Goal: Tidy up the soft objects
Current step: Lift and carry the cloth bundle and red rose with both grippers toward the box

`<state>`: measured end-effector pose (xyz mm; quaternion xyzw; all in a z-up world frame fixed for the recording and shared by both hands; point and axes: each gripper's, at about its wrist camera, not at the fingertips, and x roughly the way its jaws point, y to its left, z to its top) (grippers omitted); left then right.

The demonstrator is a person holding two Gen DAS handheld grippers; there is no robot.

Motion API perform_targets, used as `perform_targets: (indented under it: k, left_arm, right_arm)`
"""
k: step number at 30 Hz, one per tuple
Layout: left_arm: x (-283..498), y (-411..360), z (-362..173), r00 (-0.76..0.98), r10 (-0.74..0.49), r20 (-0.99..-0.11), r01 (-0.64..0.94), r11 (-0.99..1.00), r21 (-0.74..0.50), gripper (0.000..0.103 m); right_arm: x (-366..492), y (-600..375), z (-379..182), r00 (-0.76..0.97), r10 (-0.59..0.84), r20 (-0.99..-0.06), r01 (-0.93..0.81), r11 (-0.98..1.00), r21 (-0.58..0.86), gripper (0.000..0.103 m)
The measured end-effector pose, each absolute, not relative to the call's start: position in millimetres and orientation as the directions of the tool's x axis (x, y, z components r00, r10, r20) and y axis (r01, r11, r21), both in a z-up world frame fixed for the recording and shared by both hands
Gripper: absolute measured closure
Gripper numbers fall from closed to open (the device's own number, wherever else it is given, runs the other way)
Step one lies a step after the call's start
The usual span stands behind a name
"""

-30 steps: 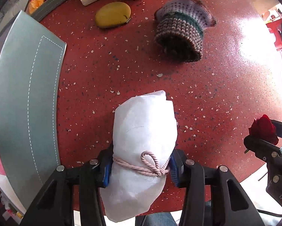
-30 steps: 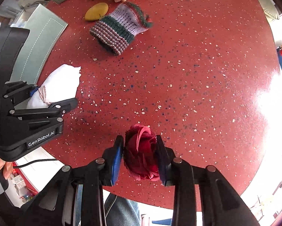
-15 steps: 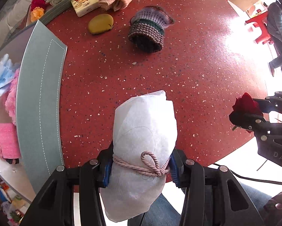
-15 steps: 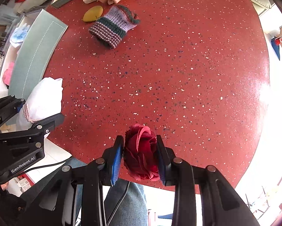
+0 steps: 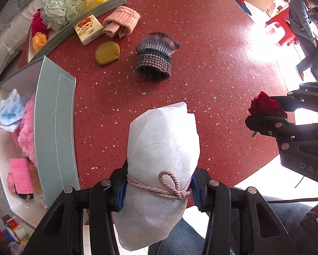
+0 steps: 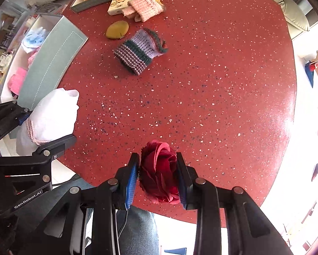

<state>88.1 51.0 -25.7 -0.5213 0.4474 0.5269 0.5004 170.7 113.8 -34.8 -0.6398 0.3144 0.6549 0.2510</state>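
Left hand-held gripper (image 5: 156, 189): clamped on white pouch (image 5: 162, 148) at cord tie, held above near edge of red surface (image 5: 212, 63).
Right hand-held gripper (image 6: 158, 175): closed on red fabric rose (image 6: 159, 170).
Advice: carry pouch left over grey bin (image 5: 55, 127), release low.
Left view alone shows bin contents clearly; right view alone shows rose grip.

Open tabletop (image 6: 201, 97): wide bare stretch, right and centre.
Obstacles far side: knit cuff (image 6: 140, 52), yellow pouch (image 6: 117, 29).
Left edge: grey box (image 5: 55, 127) wall.
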Motion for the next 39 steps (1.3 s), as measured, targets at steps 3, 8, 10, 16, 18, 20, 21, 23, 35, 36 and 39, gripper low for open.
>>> perform_targets:
  k: [3,8,10,16,18,20,21,23,35,36,39]
  left_arm:
    - [90,48,-29,0.038,0.068,-0.997,-0.995,-0.091,-0.045,0.054]
    - [95,46,-31,0.033,0.066,-0.997,-0.996,-0.079,-0.038,0.054]
    - [95,48,-37,0.031,0.064,-0.997,-0.997,-0.072,-0.036,0.054]
    - [100,53,-38,0.034,0.069,-0.997,-0.998,-0.054,-0.038,0.054]
    - [103,55,-37,0.035,0.072,-0.997,-0.998,-0.044,-0.039,0.054]
    - [105,56,-35,0.037,0.074,-0.997,-0.999,-0.035,-0.039,0.054]
    - [106,56,-34,0.037,0.075,-0.996,-0.999,-0.031,-0.039,0.054]
    - [107,55,-34,0.04,0.074,-0.996,-0.999,-0.028,-0.042,0.054]
    - [105,43,-35,0.054,0.09,-0.994,-0.996,-0.06,-0.059,0.054]
    - [103,41,-35,0.053,0.093,-0.994,-0.996,-0.065,-0.059,0.054]
    - [99,36,-34,0.048,0.105,-0.993,-0.995,-0.084,-0.057,0.054]
  right_arm:
    - [174,118,-31,-0.058,-0.062,-0.996,-0.736,-0.672,0.085,0.067]
    - [184,123,-33,-0.057,-0.068,-0.996,-0.757,-0.647,0.087,0.067]
    - [190,127,-35,-0.057,-0.07,-0.996,-0.774,-0.627,0.088,0.067]
    - [210,138,-33,-0.053,-0.049,-0.997,-0.816,-0.574,0.072,0.067]
    - [217,140,-33,-0.054,-0.045,-0.998,-0.829,-0.555,0.07,0.067]
    - [223,142,-33,-0.056,-0.047,-0.997,-0.839,-0.538,0.073,0.067]
    - [225,143,-34,-0.056,-0.047,-0.997,-0.844,-0.532,0.072,0.067]
    - [231,143,-35,-0.054,-0.049,-0.997,-0.852,-0.519,0.072,0.067]
    - [238,142,-37,-0.041,-0.055,-0.998,-0.853,-0.517,0.063,0.067]
    - [237,142,-37,-0.04,-0.053,-0.998,-0.851,-0.522,0.062,0.067]
    - [231,142,-35,-0.041,-0.047,-0.998,-0.843,-0.535,0.06,0.067]
